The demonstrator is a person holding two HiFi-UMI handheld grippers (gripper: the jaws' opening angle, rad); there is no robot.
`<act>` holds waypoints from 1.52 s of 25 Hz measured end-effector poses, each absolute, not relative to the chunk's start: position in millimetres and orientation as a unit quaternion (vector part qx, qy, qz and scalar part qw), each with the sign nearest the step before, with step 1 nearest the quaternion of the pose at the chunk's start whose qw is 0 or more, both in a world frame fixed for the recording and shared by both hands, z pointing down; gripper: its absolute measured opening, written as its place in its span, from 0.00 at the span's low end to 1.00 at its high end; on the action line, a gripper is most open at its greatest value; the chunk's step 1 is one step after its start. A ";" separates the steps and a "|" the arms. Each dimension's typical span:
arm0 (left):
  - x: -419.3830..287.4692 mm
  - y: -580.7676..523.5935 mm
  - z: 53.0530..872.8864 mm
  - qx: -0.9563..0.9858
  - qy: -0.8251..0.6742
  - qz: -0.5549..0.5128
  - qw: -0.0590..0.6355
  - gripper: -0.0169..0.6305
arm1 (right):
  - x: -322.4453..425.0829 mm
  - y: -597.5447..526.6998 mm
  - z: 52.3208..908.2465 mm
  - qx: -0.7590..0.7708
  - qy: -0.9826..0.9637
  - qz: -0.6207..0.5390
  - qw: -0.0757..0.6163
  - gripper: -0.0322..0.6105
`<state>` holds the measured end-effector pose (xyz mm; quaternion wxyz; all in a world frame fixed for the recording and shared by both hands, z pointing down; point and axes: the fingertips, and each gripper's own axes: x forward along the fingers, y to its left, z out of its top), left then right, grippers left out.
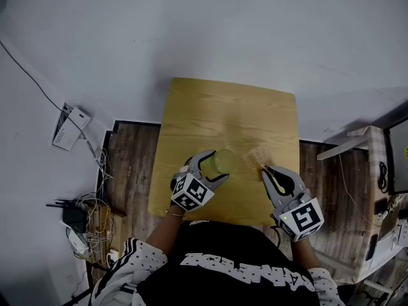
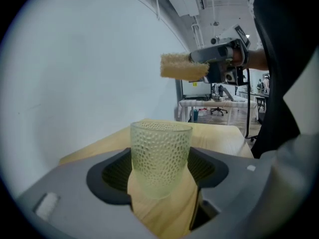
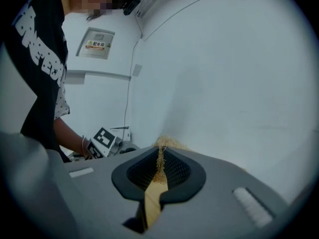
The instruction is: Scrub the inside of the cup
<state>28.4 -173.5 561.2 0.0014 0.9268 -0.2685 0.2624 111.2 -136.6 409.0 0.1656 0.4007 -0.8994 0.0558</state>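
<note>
1. While the left gripper (image 2: pixel 160 169) pinches the dimpled glass cup (image 2: pixel 161 148) upright between its pads, the cup is over the wooden table (image 1: pixel 210 107)
2. Right gripper (image 3: pixel 159 171) is clamped on a tan scrubber (image 2: pixel 183 66), near the cup's right side, not touching it

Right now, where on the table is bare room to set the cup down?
The far half of the table is bare, from its back edge to the cup. Crowded is the near middle, where the left gripper holds the cup and the right gripper the sponge.
</note>
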 end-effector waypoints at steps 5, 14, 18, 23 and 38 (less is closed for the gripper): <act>23.0 -175.2 539.8 0.918 -0.261 0.299 -0.032 0.57 | 83.2 -130.7 422.1 0.308 -0.921 0.008 0.240 0.10; 32.5 -176.6 512.8 0.899 -0.225 0.356 -0.124 0.56 | 64.3 -124.6 438.0 0.174 -0.902 -0.130 0.374 0.10; 40.7 -172.0 507.8 0.887 -0.201 0.380 -0.170 0.56 | 64.4 -121.0 443.2 0.127 -0.889 -0.159 0.411 0.10; 46.1 -167.9 506.8 0.879 -0.183 0.395 -0.196 0.57 | 64.8 -119.1 450.5 0.080 -0.872 -0.181 0.448 0.10; 68.1 -154.8 500.1 0.879 -0.148 0.391 -0.228 0.57 | 54.7 -121.4 467.4 0.073 -0.874 -0.159 0.453 0.10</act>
